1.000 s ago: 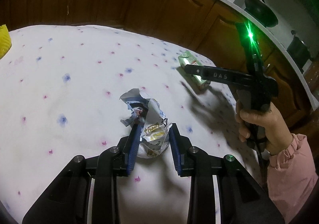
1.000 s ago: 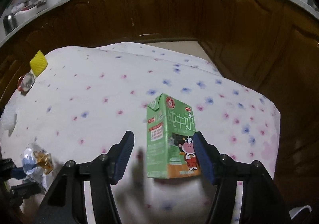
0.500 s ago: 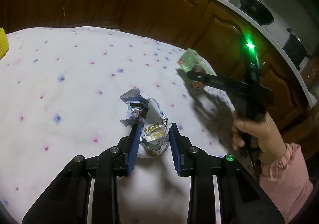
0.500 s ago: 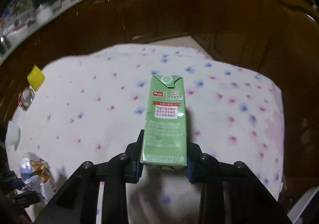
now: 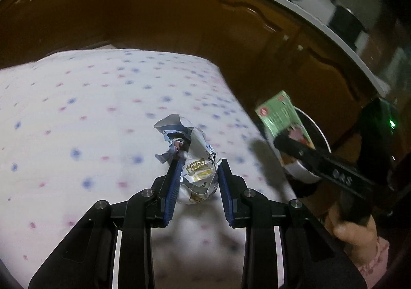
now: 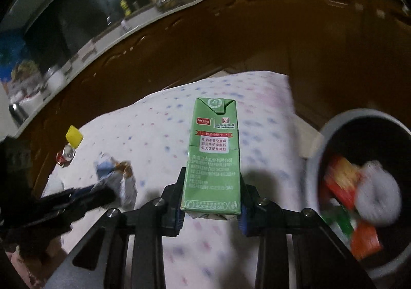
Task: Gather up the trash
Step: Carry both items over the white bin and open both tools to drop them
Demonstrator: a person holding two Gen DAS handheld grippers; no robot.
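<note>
Right gripper clenched on green rectangular milk carton, grey round bin holding wrappers at 3 o'clock, left gripper grasping crumpled silver foil wrapper above white dotted tablecloth, yellow block at 9 o'clock.

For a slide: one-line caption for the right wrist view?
Right gripper clamps a green milk carton beside the trash bin.

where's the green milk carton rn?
The green milk carton is clamped upright in the right gripper, above the flowered tablecloth, with the trash bin just to its right in the right wrist view.
</note>
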